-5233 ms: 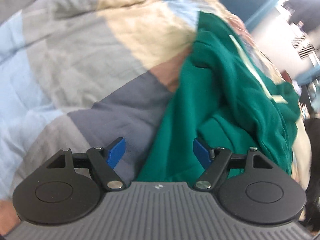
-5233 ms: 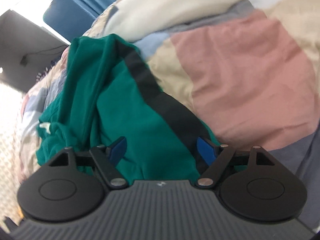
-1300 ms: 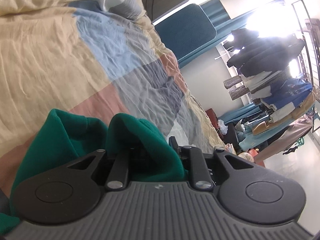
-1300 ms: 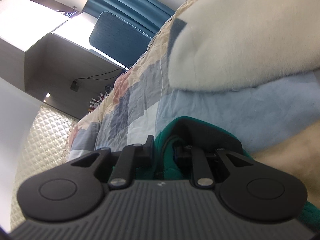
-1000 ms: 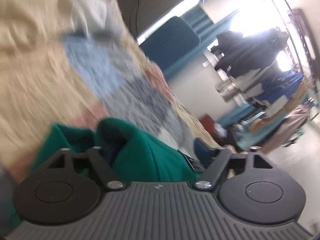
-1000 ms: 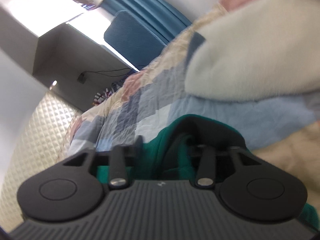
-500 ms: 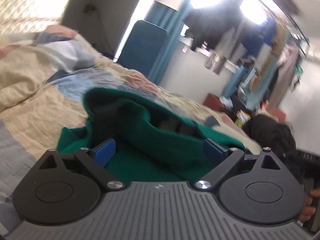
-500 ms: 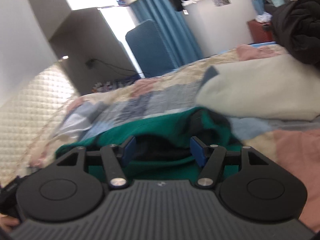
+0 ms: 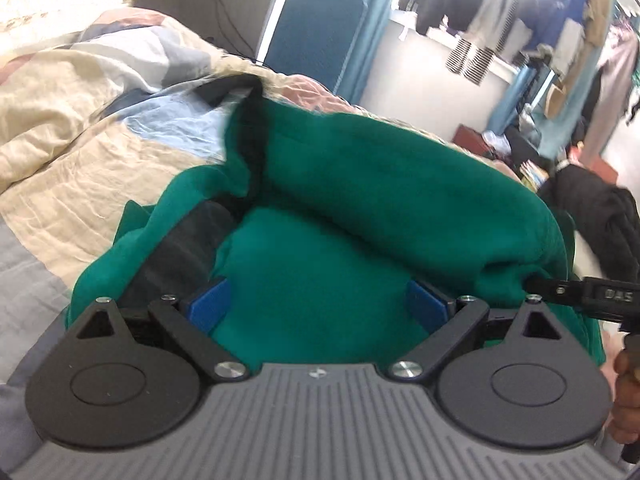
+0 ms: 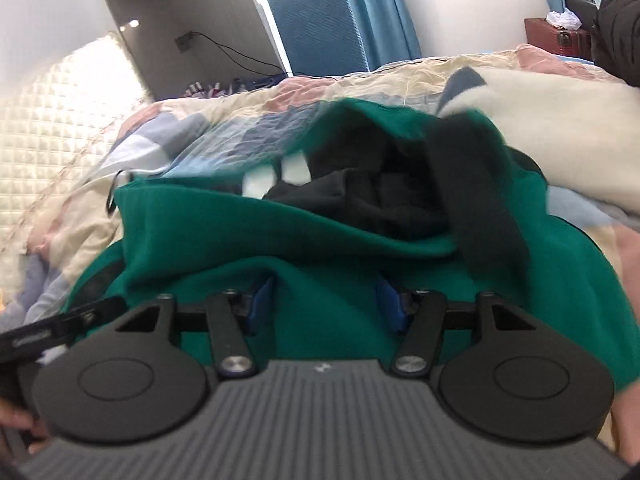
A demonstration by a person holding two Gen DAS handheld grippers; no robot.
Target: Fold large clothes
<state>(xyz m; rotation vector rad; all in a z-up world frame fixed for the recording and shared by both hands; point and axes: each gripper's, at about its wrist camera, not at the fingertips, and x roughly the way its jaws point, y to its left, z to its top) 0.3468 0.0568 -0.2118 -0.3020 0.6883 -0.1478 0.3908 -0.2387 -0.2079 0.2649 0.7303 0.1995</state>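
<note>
- The garment (image 9: 360, 208), green with black trim, lies bunched on the quilt (image 9: 80, 152), a thick roll of it folded across its middle.
- The left gripper (image 9: 318, 300) points down at the garment with its jaws spread wide; green cloth shows between the 2 blue pads (image 9: 208, 304), but neither pad presses on it, so the tool is released.
- In the left wrist view, the right gripper's black finger reaches in from the right edge, with a hand (image 9: 626, 396) below it.
- The right gripper (image 10: 322, 304) has its jaws about half apart and closing; green cloth lies between the pads (image 10: 390, 304), and they do not visibly pinch it.
- In the right wrist view, a black strip (image 10: 476, 196) of the garment runs down its right side, and dark lining (image 10: 372, 192) shows in the open fold behind.
- A cream blanket (image 10: 560, 120) lies on the quilt to the right, just beside the garment.
- A blue chair (image 10: 316, 24) stands beyond the bed, beside blue curtains (image 10: 384, 8).
- Clothes (image 9: 500, 8) hang along the far wall.
</note>
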